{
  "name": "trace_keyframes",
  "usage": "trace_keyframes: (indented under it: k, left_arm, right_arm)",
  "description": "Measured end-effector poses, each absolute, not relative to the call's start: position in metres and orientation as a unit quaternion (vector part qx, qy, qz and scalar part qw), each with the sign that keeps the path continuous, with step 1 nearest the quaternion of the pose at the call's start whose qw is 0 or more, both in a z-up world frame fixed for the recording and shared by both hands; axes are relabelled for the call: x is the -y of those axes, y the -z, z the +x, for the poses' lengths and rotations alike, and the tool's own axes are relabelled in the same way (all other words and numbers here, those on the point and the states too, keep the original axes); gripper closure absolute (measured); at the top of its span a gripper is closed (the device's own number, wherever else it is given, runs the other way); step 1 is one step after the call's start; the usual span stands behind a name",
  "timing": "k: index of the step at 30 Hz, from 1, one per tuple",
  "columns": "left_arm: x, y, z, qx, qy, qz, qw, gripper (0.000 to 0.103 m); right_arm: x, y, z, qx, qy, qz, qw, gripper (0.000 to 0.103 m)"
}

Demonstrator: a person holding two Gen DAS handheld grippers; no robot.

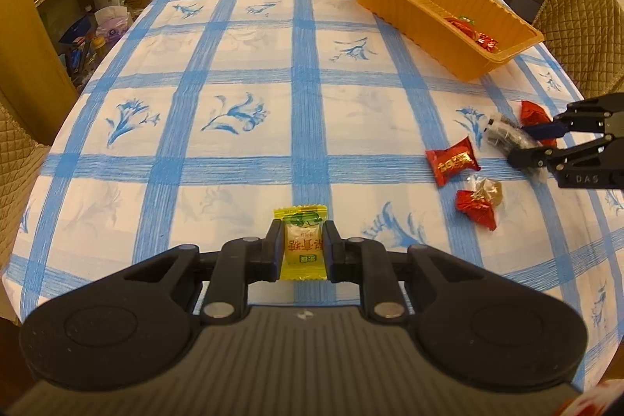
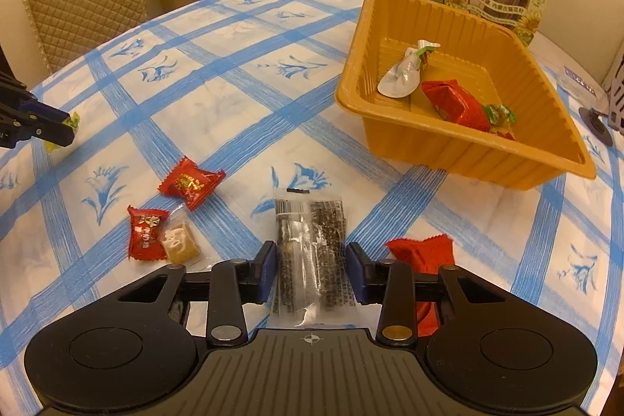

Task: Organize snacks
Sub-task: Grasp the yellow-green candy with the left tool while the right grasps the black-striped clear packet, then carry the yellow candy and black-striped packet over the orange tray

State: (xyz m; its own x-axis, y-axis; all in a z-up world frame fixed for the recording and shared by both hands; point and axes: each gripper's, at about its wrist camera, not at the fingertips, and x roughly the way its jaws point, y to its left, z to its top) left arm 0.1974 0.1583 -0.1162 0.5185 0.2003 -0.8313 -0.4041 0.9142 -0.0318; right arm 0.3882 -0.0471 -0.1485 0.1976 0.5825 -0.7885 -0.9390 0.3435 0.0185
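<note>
The left tool (image 1: pixel 302 247) pinches a yellow candy (image 1: pixel 301 245), likely bound for the orange tray (image 2: pixel 394 139) at far right. The right tool (image 2: pixel 311 269), spread, straddles a clear sesame bar packet (image 2: pixel 312 256) on the worktop (image 1: pixel 241 65), ready to close.

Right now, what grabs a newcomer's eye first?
The orange tray on the blue-checked tablecloth, already holding a few wrapped snacks. Nearer, each tool straddles a snack: the left tool is around a yellow candy, the right tool around a clear sesame bar packet.

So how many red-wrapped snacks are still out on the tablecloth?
3. Two lie left of the right gripper: one, one. A third lies beside its right jaw. More could be hidden.
</note>
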Motion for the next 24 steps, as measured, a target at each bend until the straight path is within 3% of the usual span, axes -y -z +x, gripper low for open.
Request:
trace_keyframes:
  k: [13, 24]
  left_arm:
    - [-0.145, 0.089, 0.238, -0.434, -0.129, -0.103, 0.886, 0.085]
    - [-0.131, 0.057, 0.306, -0.397, -0.072, -0.095, 0.910, 0.085]
  right_arm:
    - [0.090, 0.108, 0.385, -0.412, -0.485, -0.114, 0.763, 0.067]
    - [0.107, 0.059, 0.424, -0.381, -0.457, -0.030, 0.803, 0.067]
